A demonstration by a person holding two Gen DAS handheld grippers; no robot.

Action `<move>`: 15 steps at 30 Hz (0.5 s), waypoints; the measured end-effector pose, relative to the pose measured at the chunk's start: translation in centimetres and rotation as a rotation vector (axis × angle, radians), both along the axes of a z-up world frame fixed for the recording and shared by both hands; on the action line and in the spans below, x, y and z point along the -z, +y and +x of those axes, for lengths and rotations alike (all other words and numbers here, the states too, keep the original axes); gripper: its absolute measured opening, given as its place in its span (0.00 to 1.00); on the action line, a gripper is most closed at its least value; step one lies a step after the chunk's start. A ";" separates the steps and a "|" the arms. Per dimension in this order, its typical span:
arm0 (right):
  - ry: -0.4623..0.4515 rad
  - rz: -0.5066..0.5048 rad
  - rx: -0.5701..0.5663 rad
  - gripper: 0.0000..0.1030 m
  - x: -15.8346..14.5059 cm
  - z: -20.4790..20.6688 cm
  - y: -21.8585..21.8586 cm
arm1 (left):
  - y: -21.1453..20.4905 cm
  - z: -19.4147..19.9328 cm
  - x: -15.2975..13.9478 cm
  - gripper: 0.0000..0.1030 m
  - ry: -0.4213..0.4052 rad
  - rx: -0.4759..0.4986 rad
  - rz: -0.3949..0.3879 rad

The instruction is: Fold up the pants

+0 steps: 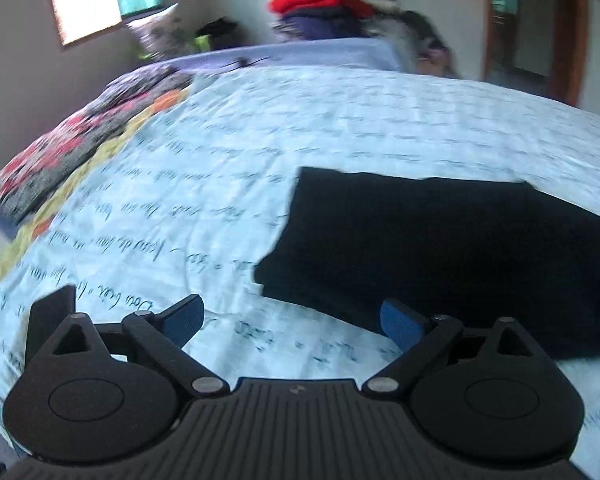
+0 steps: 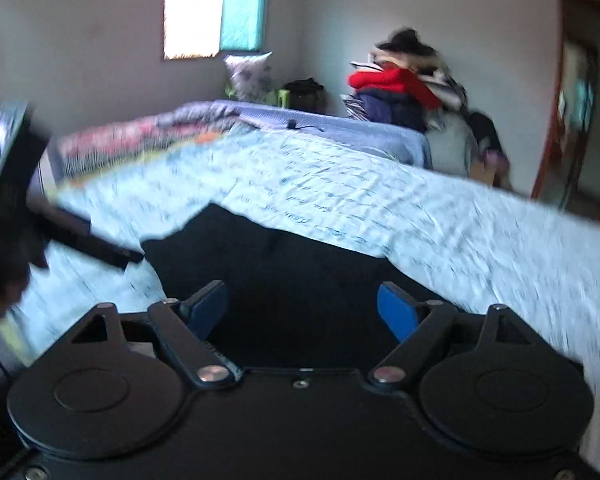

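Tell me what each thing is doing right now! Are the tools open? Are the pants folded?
Left tool: open, holding nothing, over the sheet beside the pants.
Right tool: open, holding nothing, over the pants.
Black pants: folded, lying flat on the bed.
Bedsheet: spread out, a bit wrinkled.
Window: bright; open or closed, cannot tell.
Clothes pile: heaped up beyond the bed.

From my right tongs (image 2: 302, 312) I see both pads spread wide with nothing between them, poised over the dark pants (image 2: 284, 280) lying flat on the bed (image 2: 440, 228). The left tongs (image 2: 112, 254) blur in at the pants' left edge.
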State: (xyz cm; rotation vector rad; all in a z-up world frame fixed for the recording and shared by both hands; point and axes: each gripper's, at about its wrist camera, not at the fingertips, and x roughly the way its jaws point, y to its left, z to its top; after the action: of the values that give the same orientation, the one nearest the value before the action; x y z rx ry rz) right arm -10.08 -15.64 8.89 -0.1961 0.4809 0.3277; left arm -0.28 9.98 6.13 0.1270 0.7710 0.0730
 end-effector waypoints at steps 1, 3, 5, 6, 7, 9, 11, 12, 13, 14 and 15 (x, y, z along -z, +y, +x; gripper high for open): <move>-0.010 -0.030 -0.025 0.82 0.5 0.4 1.3 | 0.3 0.8 0.3 0.94 0.013 -0.021 -0.010; -0.026 -0.096 -0.056 0.82 1.4 1.3 4.0 | 1.5 1.4 1.0 0.94 0.027 -0.047 -0.062; -0.069 -0.185 -0.099 0.82 2.2 1.5 6.6 | 2.9 2.0 1.4 0.94 0.028 -0.066 -0.125; -0.096 -0.230 -0.110 0.82 2.2 0.8 7.9 | 3.4 2.2 1.6 0.94 0.029 -0.078 -0.142; -0.122 -0.268 -0.125 0.82 2.4 0.6 9.0 | 4.0 2.4 1.6 0.94 0.029 -0.096 -0.147; -0.147 -0.325 -0.173 0.82 2.9 0.7 11.0 | 4.8 2.7 1.8 0.94 0.026 -0.119 -0.148; -0.146 -0.358 -0.206 0.81 3.6 1.5 12.6 | 5.7 2.9 1.9 0.94 0.029 -0.143 -0.151; -0.145 -0.380 -0.217 0.80 4.0 2.0 13.4 | 6.2 3.1 2.0 0.94 0.033 -0.159 -0.152; -0.155 -0.405 -0.231 0.80 4.5 2.3 14.1 | 6.7 3.5 2.2 0.94 0.037 -0.179 -0.151; -0.170 -0.425 -0.243 0.80 4.8 2.4 14.8 | 7.2 3.7 2.4 0.94 0.034 -0.202 -0.149; -0.183 -0.446 -0.257 0.80 5.2 2.5 15.5 | 7.7 3.9 2.6 0.94 0.031 -0.223 -0.144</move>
State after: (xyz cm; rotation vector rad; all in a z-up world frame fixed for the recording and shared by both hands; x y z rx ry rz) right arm -7.57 -0.11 3.65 -0.7197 0.3414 0.4463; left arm 3.59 17.66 3.54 -0.0952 0.8165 0.2274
